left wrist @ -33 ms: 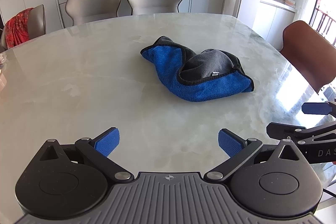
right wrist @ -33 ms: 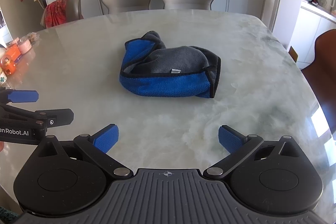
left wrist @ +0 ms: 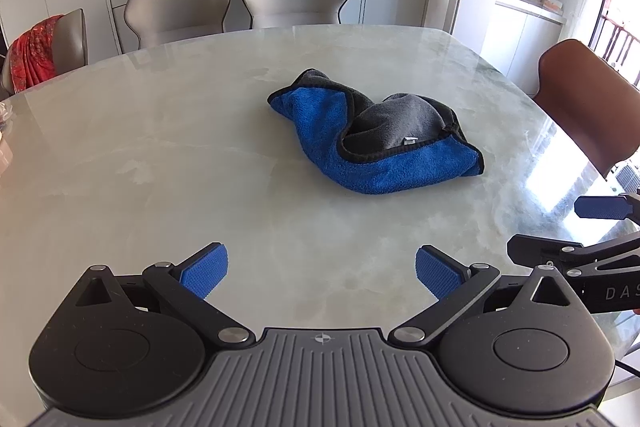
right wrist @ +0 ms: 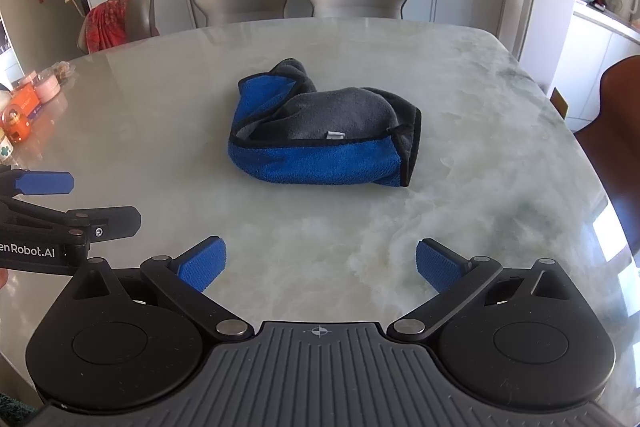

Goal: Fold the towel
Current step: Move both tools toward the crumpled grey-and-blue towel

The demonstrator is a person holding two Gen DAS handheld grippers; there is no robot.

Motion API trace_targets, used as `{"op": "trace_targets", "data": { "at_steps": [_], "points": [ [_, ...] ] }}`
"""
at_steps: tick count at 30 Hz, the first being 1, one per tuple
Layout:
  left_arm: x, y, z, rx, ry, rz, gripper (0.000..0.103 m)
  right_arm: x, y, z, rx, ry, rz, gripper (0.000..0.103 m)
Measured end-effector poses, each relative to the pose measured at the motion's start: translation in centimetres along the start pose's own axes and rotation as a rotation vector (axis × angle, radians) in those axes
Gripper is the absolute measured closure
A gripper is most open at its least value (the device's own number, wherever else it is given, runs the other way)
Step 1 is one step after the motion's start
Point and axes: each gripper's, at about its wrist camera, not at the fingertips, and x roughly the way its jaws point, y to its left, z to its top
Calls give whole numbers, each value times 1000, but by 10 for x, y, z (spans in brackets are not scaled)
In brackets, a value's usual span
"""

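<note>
Both grippers' fingers [left wrist: 204, 271] spread wide, crumpled towel [left wrist: 376, 139] well ahead, untouched

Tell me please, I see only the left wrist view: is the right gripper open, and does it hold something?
Observer: In the right wrist view, the right gripper has its fingers spread wide, with nothing between them. The towel lies ahead, untouched.
Operator: Is anything on the table at my left, outside my picture?
Observer: Yes. An orange box and pink tubs stand near the left edge of the table, apart from the towel.
</note>
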Motion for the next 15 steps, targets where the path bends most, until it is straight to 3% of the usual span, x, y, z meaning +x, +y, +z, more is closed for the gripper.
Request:
{"op": "trace_targets", "data": {
  "at_steps": [15],
  "points": [
    [8,-2,2,0,4,-5,1,6,5,-1,-4,-10,-6,0]
  ]
}}
